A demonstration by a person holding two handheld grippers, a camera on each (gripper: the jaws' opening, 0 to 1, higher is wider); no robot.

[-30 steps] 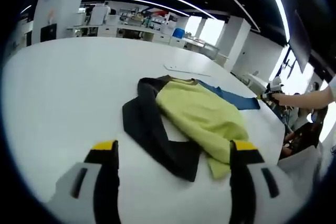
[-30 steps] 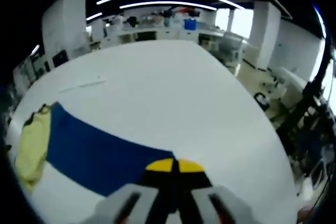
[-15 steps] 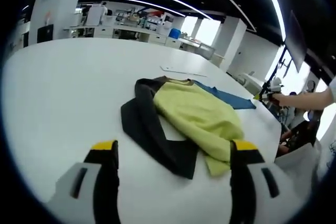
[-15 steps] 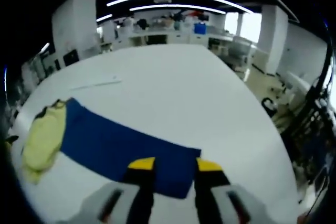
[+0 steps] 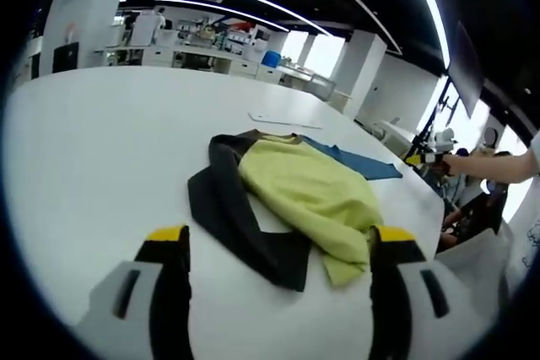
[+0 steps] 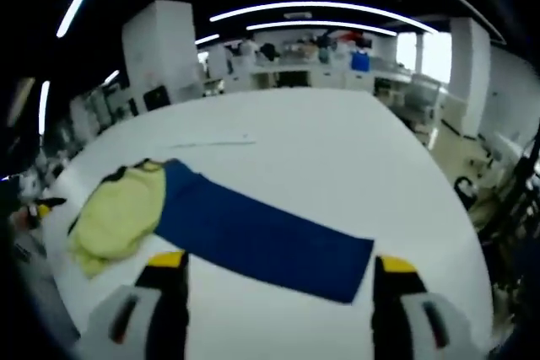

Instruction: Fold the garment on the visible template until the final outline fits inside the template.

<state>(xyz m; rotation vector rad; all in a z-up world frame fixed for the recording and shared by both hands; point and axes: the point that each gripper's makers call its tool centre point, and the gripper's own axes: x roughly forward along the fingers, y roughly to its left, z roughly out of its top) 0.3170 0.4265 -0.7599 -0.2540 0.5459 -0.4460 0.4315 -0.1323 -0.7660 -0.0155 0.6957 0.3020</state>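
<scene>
We find the left gripper (image 5: 274, 246) with jaws wide apart and holding nothing, above the large white worktop (image 5: 93, 141). The crumpled yellow-green and black fabric garment (image 5: 295, 196) lies ahead of it, near the worktop's far edge, partly overlapping one end of the long flat blue rectangular template (image 5: 359, 163). The right gripper (image 6: 279, 274) also has its jaws spread and empty, above the template's (image 6: 253, 233) other end; from there we see the garment (image 6: 114, 217) bunched at the far end, close to the worktop (image 6: 337, 158) edge.
</scene>
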